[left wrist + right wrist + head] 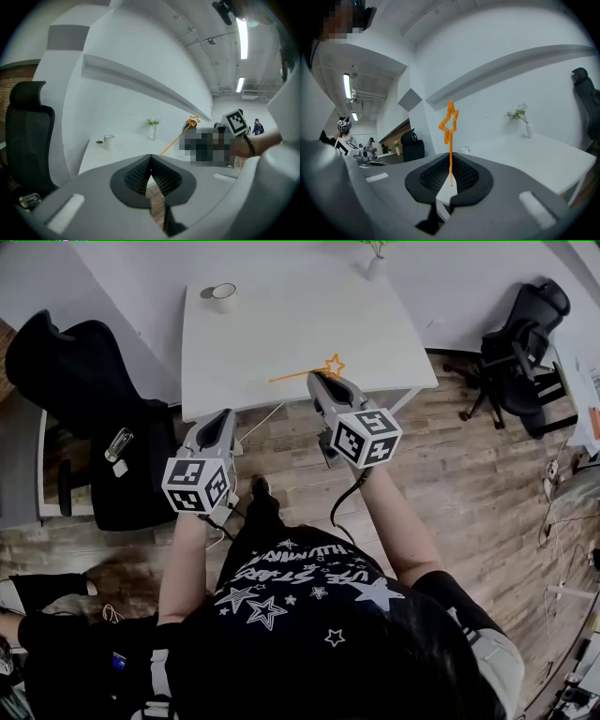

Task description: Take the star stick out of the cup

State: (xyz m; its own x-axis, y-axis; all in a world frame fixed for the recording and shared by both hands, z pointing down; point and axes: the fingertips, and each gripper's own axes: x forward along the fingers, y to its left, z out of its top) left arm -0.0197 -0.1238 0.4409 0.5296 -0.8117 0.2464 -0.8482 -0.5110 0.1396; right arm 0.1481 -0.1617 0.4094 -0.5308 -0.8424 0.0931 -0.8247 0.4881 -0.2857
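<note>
In the head view, our right gripper (316,382) holds the star stick (302,373) above the white table (281,324), well away from the cup (223,296). In the left gripper view, our left gripper (150,164) has its jaws pressed together with nothing in them. In the right gripper view, the jaws pinch the stick's bottom end, and the star points up.

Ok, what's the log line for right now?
right gripper: holds star stick | star stick: out of cup | cup: on table | left gripper: shut, empty
</note>
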